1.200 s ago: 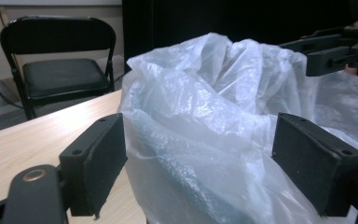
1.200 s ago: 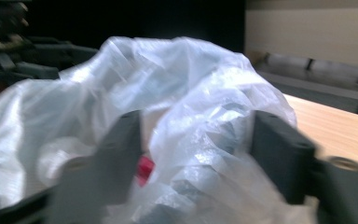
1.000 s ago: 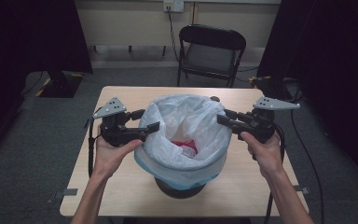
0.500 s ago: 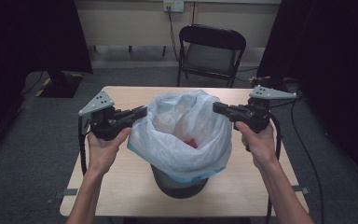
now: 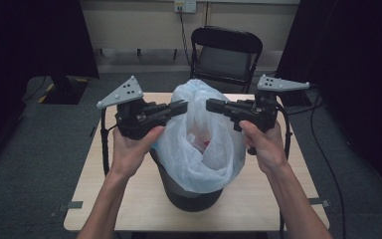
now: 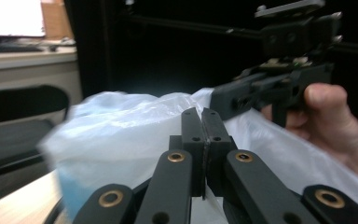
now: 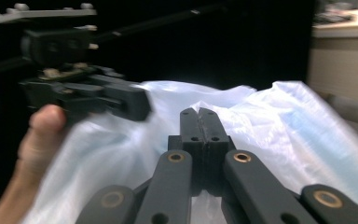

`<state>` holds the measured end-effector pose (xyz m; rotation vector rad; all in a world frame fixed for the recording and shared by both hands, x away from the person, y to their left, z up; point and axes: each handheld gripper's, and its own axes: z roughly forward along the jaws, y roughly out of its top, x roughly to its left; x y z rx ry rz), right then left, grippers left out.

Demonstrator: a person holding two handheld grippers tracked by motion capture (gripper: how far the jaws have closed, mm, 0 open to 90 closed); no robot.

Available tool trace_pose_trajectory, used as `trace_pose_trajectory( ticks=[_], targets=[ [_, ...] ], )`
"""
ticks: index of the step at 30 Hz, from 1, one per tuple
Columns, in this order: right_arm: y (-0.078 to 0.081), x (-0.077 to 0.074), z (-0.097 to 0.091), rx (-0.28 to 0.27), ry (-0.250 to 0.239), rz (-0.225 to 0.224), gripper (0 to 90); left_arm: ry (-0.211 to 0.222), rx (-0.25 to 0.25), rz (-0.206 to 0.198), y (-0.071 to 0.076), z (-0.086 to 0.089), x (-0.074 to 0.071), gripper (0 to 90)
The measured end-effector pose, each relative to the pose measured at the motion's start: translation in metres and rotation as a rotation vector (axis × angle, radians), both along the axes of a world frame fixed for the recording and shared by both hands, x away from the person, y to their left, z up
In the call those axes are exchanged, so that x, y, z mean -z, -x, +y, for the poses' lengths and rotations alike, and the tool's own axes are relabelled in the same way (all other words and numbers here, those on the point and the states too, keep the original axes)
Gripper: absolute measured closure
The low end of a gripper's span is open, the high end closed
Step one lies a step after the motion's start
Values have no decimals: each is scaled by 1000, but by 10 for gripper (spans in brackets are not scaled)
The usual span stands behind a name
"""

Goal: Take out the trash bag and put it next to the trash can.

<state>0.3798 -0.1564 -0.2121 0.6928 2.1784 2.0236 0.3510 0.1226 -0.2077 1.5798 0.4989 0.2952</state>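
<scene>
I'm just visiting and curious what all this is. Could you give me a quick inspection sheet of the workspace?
Surface: wooden table, bare around the bin.
Job's things: dark bin lined with a white plastic bag, the bag drawn up above the rim; something red inside.
Clutter: nothing seen.
Grippers: left gripper and right gripper, each hand-held, jaws shut against the bag's top edge on opposite sides.
Cables: one hangs from the left gripper, another from the right.
Surroundings: folding chair behind the table, dark curtains, grey floor.
</scene>
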Motion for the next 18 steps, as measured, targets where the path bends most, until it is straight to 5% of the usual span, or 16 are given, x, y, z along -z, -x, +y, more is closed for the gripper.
trace_pose_trajectory(
  ticks=[2,8,10,12,16,17,18],
  targets=[
    [4,0,7,-82,-9,13,875,1,-1,-2,0,-6,-3,900],
    [7,6,16,-79,26,55,494,-3,16,27,-10,-20,3,900],
    [7,7,21,-76,59,63,457,13,31,33,-12,-23,3,900],
    [6,8,24,-79,70,67,512,30,51,37,-12,-25,2,900],
    [6,8,27,-69,99,58,871,44,73,20,-12,-25,-1,884],
    [6,8,27,-69,99,58,871,44,73,20,-12,-25,-1,760],
    [5,8,26,-62,100,62,885,52,60,20,-12,-24,-1,760]
  ],
)
